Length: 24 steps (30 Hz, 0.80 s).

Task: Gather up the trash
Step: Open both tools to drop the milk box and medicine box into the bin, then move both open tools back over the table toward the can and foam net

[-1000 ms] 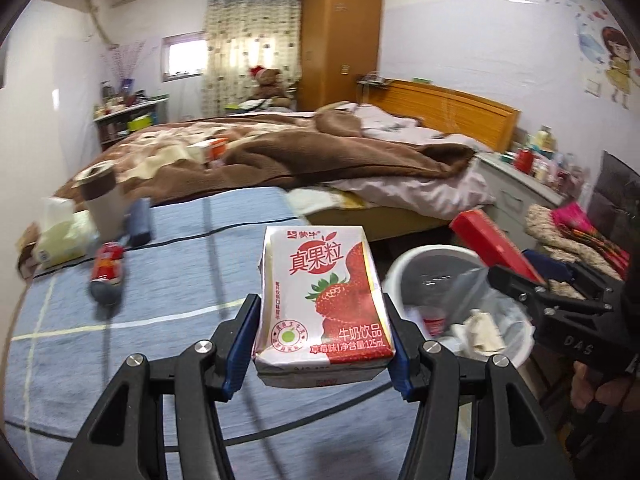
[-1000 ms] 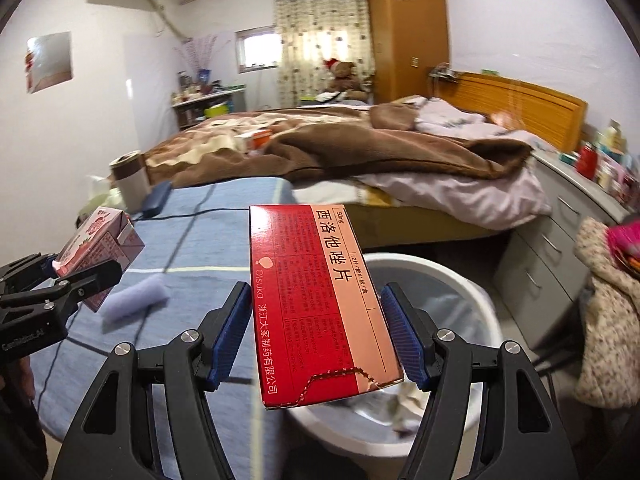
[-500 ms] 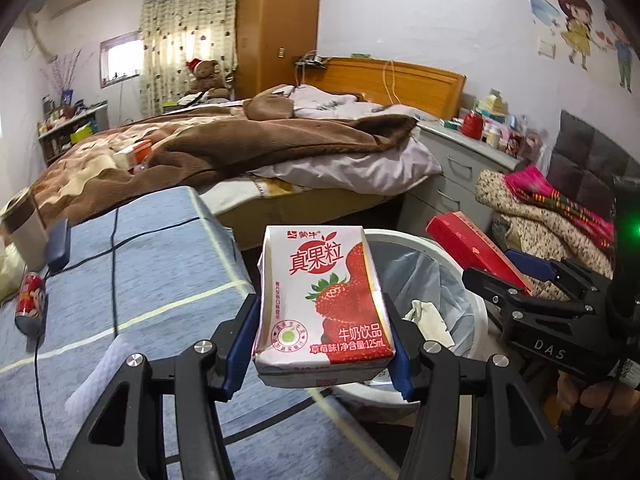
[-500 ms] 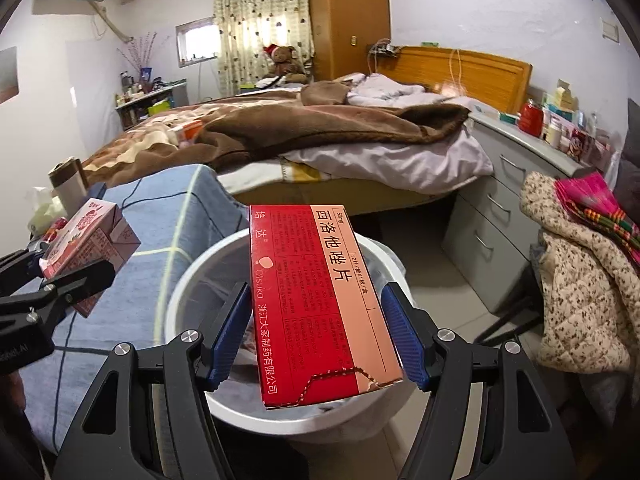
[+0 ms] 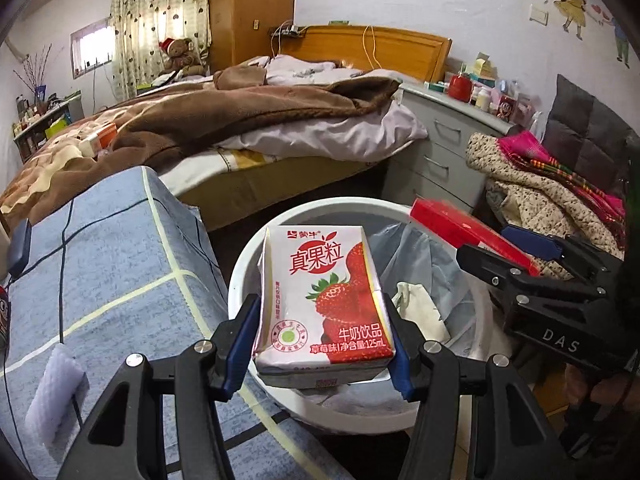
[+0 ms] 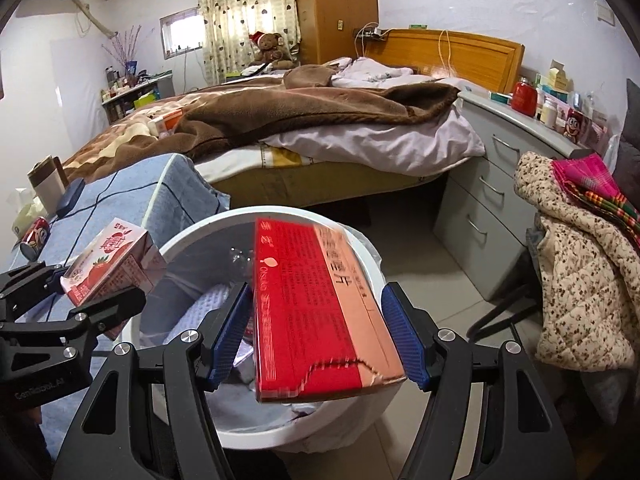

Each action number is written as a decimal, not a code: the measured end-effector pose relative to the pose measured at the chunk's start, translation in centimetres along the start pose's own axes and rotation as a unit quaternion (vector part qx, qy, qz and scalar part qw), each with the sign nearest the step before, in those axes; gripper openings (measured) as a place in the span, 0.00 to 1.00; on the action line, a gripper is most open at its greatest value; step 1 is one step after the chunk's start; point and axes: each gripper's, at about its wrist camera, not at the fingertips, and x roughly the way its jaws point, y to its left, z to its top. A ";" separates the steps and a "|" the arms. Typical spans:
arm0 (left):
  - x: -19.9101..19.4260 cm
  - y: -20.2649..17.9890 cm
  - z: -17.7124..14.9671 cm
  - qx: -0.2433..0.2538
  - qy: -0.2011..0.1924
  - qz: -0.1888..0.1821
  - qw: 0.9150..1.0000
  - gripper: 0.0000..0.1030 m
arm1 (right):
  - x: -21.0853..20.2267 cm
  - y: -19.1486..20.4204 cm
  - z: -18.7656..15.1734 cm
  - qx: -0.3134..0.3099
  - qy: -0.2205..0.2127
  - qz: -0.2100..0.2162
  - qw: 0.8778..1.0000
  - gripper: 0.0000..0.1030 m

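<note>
Left hand-held gripper [image 5: 325, 350] pinches the strawberry milk carton [image 5: 322, 300] above the white bin [image 5: 256, 248]; at 3 o'clock, right hand-held gripper [image 6: 316, 338] clamps the red box [image 6: 310, 312].

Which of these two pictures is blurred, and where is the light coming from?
Right wrist view: the red box in the tongs is smeared by motion blur, its print hard to read. Left wrist view: the strawberry milk carton is sharp. Both: daylight from the curtained window, fisheye bending at the edges.
</note>
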 end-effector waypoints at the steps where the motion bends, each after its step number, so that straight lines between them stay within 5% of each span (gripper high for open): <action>1: 0.2 0.0 0.1 0.000 0.001 -0.003 1.000 0.57 | 0.1 0.0 0.0 -0.001 0.000 0.001 1.000 0.67; 8: 0.8 0.2 0.1 -0.008 0.008 -0.010 1.000 0.66 | 0.3 -0.1 0.1 0.000 0.002 0.000 1.000 0.67; 24: -2.4 2.9 -0.9 -0.037 -0.020 0.016 0.999 0.68 | -1.4 1.7 0.5 -0.010 -0.027 0.007 1.000 0.67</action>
